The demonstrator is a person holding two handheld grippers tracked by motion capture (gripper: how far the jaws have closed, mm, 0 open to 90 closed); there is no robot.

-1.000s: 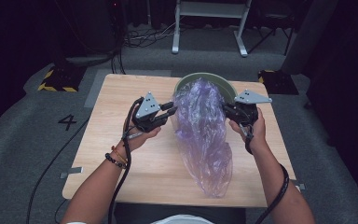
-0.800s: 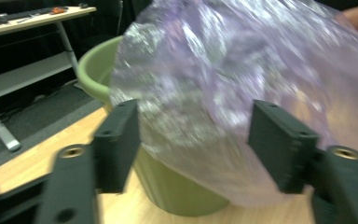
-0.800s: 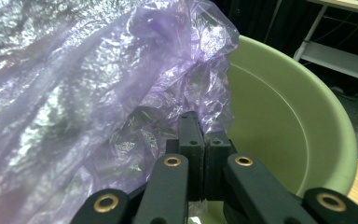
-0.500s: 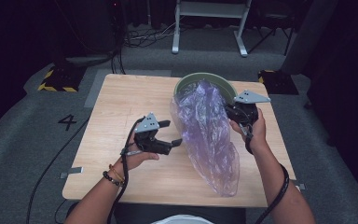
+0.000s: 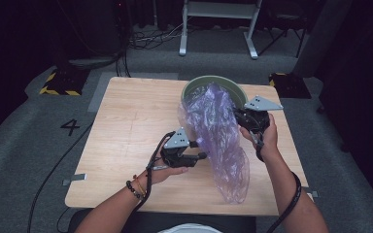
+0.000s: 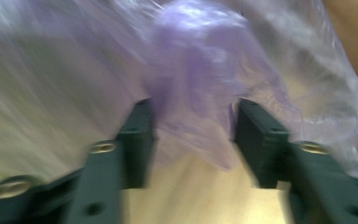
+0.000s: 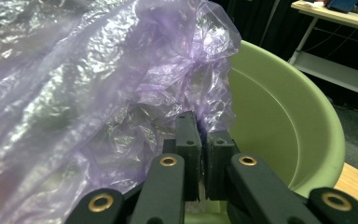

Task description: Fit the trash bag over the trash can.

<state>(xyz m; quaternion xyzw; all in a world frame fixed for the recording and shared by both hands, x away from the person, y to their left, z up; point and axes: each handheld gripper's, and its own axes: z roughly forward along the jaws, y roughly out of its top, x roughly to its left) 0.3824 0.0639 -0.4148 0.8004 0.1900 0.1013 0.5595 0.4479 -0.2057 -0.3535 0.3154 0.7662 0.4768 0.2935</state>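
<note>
A translucent purple plastic bag (image 5: 219,138) trails from the pale green bin (image 5: 197,83) across the wooden table (image 5: 126,121). My left gripper (image 5: 200,149) is at the bag's left edge, low near the tabletop. Its jaws have just been closing, and in the left gripper view a bunched fold of the bag (image 6: 191,88) fills the gap of the left gripper (image 6: 193,122) and touches both pads. My right gripper (image 5: 236,114) is raised at the bag's upper right edge beside the bin. In the right gripper view the right gripper (image 7: 200,128) pinches the bag (image 7: 74,93), the bin (image 7: 284,116) behind it.
The bin stands at the table's far right part. Dark floor surrounds the table; a white-legged stand (image 5: 218,24) and cables lie beyond the far edge. Bare wood spreads over the table's left half.
My left gripper let go of the bag's upper left edge, opened wide, dropped toward the person and the table, and has closed around a lower fold. The right gripper has held still.
</note>
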